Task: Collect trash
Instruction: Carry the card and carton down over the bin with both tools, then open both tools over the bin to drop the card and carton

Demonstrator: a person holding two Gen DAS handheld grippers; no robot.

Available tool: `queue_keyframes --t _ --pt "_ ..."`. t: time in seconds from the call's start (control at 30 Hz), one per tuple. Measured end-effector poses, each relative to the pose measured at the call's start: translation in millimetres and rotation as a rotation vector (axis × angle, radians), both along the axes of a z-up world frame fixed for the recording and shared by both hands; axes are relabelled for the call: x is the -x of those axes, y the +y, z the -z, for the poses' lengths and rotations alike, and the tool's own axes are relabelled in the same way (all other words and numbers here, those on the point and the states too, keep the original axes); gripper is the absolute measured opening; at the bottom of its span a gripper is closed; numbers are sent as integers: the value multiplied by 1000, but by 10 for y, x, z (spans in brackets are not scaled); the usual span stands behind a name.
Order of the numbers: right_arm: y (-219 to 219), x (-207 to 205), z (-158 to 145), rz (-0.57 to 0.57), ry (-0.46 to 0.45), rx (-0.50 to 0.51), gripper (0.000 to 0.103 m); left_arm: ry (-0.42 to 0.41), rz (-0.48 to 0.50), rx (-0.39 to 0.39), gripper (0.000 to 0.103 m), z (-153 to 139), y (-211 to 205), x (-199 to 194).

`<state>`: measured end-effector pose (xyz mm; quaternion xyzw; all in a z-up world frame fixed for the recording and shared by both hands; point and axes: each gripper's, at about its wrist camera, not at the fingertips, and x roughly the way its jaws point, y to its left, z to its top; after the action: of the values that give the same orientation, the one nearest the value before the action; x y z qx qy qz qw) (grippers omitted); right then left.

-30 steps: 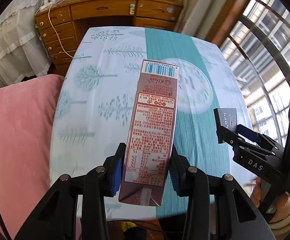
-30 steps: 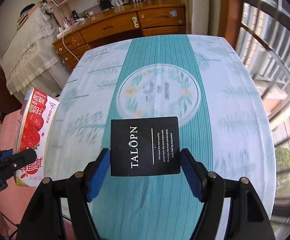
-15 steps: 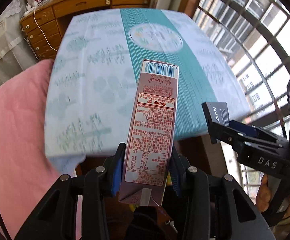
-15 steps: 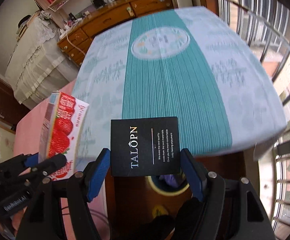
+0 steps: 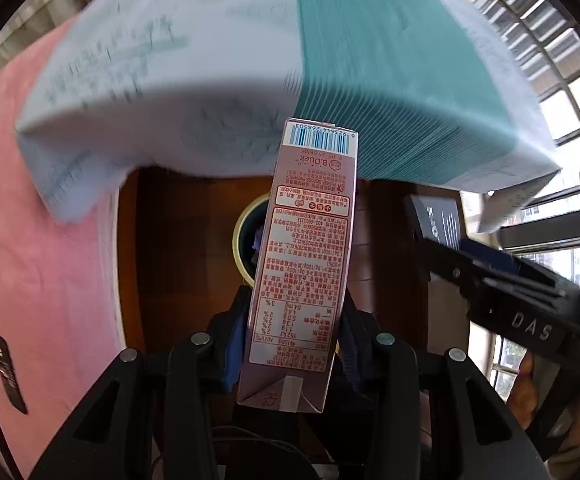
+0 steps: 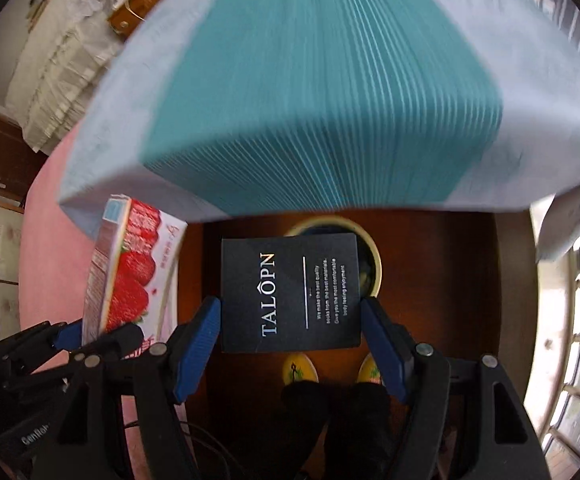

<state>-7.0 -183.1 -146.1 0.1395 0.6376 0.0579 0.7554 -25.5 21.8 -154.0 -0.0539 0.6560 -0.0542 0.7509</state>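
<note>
The left tongs (image 5: 291, 344) are clenched on a pink milk carton (image 5: 301, 264), their 2 blue pads pressing its narrow sides near the folded end, so the barcode end points away from the camera. In the right wrist view the same carton (image 6: 124, 268) shows its strawberry face, tilted, just to the left of the other load. The right tongs (image 6: 291, 340) are clenched on a black box (image 6: 290, 294) lettered TALOPN in pale print, their blue pads (image 6: 198, 346) against its 2 side edges.

Both tongs point steeply down past the near edge of the bench. Beneath them, on a dark wooden floor (image 6: 429, 280), stands a round bin (image 6: 373, 256) with a pale yellow rim; the black box covers much of its mouth in the right view, and the carton hides its right half in the left view (image 5: 246, 236).

The bench cloth (image 5: 250, 60), pale blue with a teal striped band, hangs over the edge above, blurred. A pink cover (image 5: 38, 240) lies to the left. Below the box 2 yellow slipper toes (image 6: 299, 366) show.
</note>
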Motion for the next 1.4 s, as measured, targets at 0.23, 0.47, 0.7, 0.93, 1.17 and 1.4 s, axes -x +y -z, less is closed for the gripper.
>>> queue_keyframes --t 0.23,0.47,0.7,0.93,1.17,1.4 --pt "-11 78 767 19 61 15 72 13 -4 -15 39 675 -85 -36" --pt "41 -61 1474 42 73 18 72 11 34 -54 39 1452 -179 -181" --pt "77 -198 2131 75 91 -4 72 28 47 -51 40 2028 -134 -297" --pt "75 -284 2543 113 111 -39 72 13 58 -29 40 2335 -105 -425" --pt "15 -333 2755 153 144 -76 74 24 54 -25 86 2509 -52 -458" --pt "-19 -296 2714 179 107 -45 88 32 40 -39 90 2531 -7 -487"
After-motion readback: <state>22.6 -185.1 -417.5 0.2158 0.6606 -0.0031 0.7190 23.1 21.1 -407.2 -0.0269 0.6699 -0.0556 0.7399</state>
